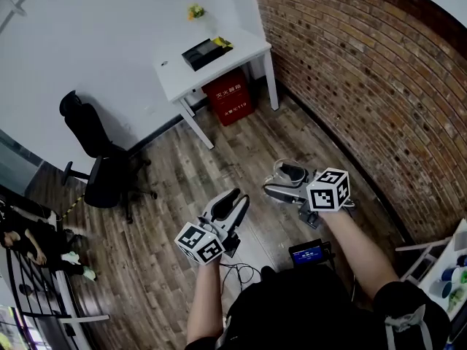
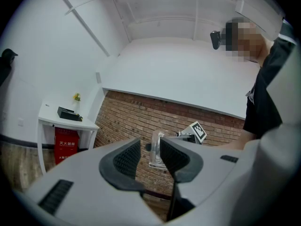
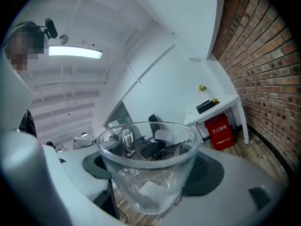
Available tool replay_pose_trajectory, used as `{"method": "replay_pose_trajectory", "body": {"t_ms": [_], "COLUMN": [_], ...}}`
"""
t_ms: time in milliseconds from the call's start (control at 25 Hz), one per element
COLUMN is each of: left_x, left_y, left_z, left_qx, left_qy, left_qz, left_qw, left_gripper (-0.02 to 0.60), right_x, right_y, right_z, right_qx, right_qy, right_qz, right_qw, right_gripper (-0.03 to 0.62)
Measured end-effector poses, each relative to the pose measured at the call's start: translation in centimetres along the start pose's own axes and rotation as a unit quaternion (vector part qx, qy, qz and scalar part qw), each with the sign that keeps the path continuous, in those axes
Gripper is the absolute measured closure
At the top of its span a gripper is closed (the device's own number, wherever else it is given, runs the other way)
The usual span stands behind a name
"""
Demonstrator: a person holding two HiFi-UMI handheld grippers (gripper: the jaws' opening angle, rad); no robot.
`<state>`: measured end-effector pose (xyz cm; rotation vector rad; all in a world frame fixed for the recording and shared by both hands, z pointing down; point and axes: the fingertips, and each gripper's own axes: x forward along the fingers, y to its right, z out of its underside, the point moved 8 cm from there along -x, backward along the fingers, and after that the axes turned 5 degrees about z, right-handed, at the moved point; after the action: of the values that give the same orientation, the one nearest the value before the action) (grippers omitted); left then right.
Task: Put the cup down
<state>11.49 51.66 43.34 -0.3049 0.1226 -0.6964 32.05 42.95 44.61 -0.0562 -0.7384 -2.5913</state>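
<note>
Wooden floor [image 1: 168, 195] ran back to a white wall, with a brick wall [image 1: 365, 86] along the right side. Against the far wall stood a white bench [image 1: 244, 49] carrying a black tray [image 1: 203, 52] and a small yellow flower [image 1: 195, 11], with a red box [image 1: 228, 97] under it and a black office chair [image 1: 98, 152] off to the left. The right gripper [image 1: 282, 183] was clamped on a clear glass cup [image 3: 148, 168], its dark pads against the cup's two sides, held in the air over the floor and well apart from the bench. The left gripper [image 2: 150, 157] hung just beside it, jaws slightly parted and empty, the cup showing beyond the gap
</note>
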Motion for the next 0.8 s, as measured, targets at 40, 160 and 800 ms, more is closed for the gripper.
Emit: {"method": "replay_pose_trajectory", "body": {"t_ms": [40, 160, 800], "left_x": [0.4, 1.9, 5.4], "left_y": [-0.2, -0.7, -16.5], "left_z": [0.0, 0.0, -1.7], "left_qx": [-0.001, -0.002, -0.01], "left_qy": [-0.001, -0.004, 0.02], "left_qz": [0.0, -0.006, -0.045], "left_qw": [1.0, 1.0, 0.9987], "left_gripper": [0.446, 0.446, 0.446], "right_x": [-0.2, -0.9, 8.9], "right_y": [0.5, 2.3, 13.3], "right_z": [-0.1, -0.2, -4.5], "right_qx": [0.002, 0.009, 0.035], "right_qy": [0.002, 0.006, 0.004], "right_qz": [0.001, 0.002, 0.014], "right_qw": [1.0, 1.0, 0.999], "right_gripper": [0.179, 0.179, 0.178]}}
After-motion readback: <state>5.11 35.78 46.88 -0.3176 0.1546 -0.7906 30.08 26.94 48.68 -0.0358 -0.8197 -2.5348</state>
